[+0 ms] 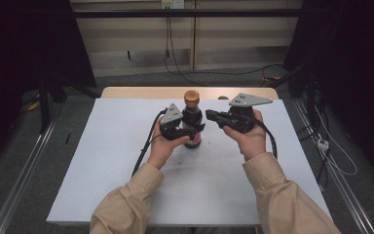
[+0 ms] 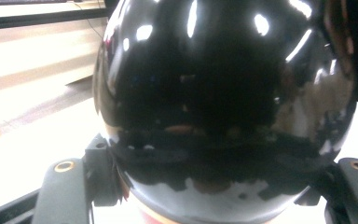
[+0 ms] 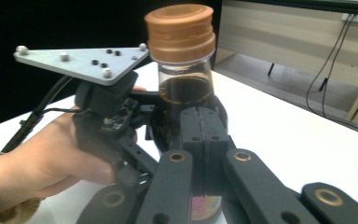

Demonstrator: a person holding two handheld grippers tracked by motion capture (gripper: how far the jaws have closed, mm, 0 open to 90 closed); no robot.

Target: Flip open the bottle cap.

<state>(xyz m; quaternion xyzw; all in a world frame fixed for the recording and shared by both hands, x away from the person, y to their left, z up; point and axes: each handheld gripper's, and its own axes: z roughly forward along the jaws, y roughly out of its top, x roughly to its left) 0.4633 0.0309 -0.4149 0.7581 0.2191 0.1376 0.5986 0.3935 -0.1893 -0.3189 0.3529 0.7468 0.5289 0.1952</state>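
Observation:
A bottle [image 1: 193,117] of dark liquid with a brown cap [image 1: 191,96] stands upright mid-table. My left gripper [image 1: 195,130] is shut on its lower body, one jaw on each side. In the left gripper view the glossy black bottle [image 2: 223,107] sits between the two jaws. My right gripper [image 1: 208,115] is just right of the bottle at shoulder height, shut with nothing between its jaws. In the right gripper view its closed fingertips [image 3: 204,122] point at the bottle [image 3: 186,88] below the cap [image 3: 181,32]; whether they touch the glass I cannot tell.
The white table top [image 1: 126,161] has a wooden strip [image 1: 141,92] along its far edge. Cables [image 1: 336,161] and a power strip lie on the floor to the right. Dark screens stand at both sides. The other hand's grey plate [image 3: 81,60] is left of the bottle.

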